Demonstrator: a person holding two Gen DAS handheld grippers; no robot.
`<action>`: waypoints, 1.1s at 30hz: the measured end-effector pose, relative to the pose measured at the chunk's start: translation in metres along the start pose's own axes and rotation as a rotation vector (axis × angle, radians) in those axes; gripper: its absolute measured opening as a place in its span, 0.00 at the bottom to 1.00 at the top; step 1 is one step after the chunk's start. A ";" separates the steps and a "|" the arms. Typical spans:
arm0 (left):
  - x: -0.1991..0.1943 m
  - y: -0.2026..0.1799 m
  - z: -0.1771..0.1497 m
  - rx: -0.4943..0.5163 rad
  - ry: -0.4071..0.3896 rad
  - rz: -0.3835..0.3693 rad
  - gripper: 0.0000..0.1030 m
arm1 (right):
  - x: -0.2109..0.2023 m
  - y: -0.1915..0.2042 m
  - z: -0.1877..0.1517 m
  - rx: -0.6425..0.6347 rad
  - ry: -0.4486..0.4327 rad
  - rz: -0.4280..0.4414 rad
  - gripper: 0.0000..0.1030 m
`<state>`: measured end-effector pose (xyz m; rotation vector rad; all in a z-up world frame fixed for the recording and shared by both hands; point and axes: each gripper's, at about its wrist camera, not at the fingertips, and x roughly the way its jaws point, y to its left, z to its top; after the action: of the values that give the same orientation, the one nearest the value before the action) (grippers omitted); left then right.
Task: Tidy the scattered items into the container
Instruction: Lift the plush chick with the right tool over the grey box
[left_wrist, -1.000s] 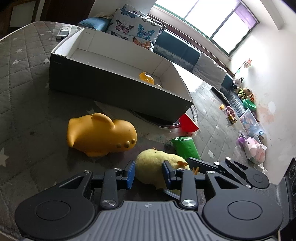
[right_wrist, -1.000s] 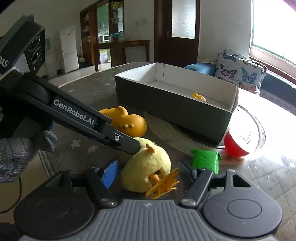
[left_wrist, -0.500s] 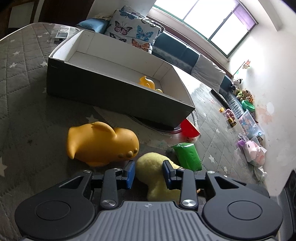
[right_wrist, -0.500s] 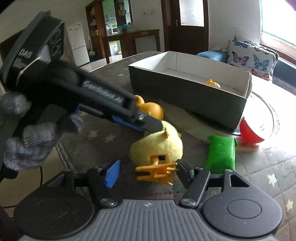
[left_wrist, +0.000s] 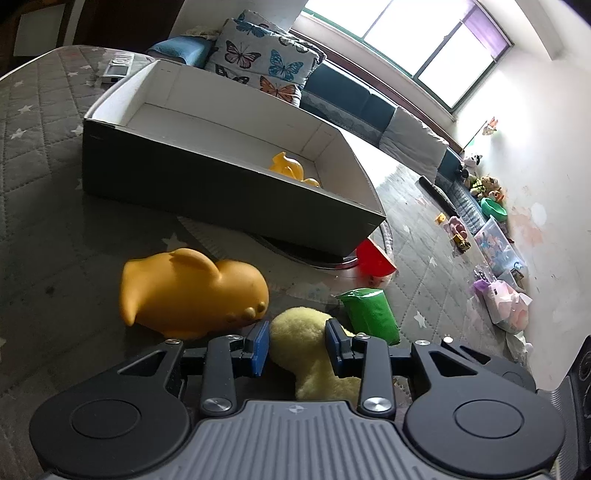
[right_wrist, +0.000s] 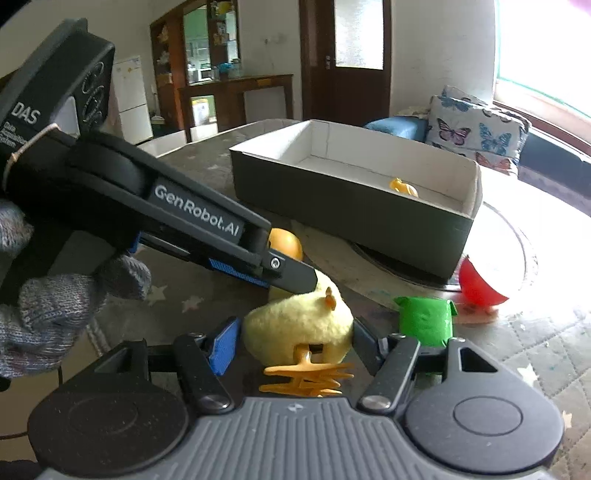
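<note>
A yellow plush chick (left_wrist: 306, 343) (right_wrist: 299, 328) with orange feet is held between the blue pads of my left gripper (left_wrist: 295, 345), which is shut on it. My right gripper (right_wrist: 295, 343) is open, its fingers either side of the same chick, close to it. An orange rubber toy (left_wrist: 192, 291) lies on the table left of the chick. A green packet (left_wrist: 369, 314) (right_wrist: 424, 317) and a red piece (left_wrist: 373, 258) (right_wrist: 476, 284) lie to the right. The dark box with white inside (left_wrist: 207, 184) (right_wrist: 332, 206) holds a small yellow duck (left_wrist: 286, 168).
The table has a grey quilted cover with stars (left_wrist: 44, 206). A remote (left_wrist: 118, 68) lies behind the box. A sofa with butterfly cushions (left_wrist: 266, 59) stands behind. Toys and bins (left_wrist: 495, 251) sit on the floor at the right.
The left gripper has lifted and turned the chick, feet now toward the right gripper. The right gripper's fingers now flank the chick more closely.
</note>
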<state>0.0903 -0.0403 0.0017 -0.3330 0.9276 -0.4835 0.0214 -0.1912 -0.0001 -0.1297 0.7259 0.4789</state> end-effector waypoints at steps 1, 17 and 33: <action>0.001 -0.001 0.001 0.002 0.000 0.001 0.36 | 0.000 -0.002 0.000 0.010 -0.001 0.002 0.62; -0.013 -0.016 0.007 0.022 -0.038 -0.033 0.32 | -0.020 -0.010 0.005 0.018 -0.062 -0.008 0.60; -0.012 -0.030 0.035 0.054 -0.087 -0.038 0.32 | -0.024 -0.028 0.033 0.018 -0.124 -0.037 0.60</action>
<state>0.1053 -0.0565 0.0436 -0.3204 0.8239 -0.5248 0.0392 -0.2159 0.0392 -0.0951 0.6054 0.4408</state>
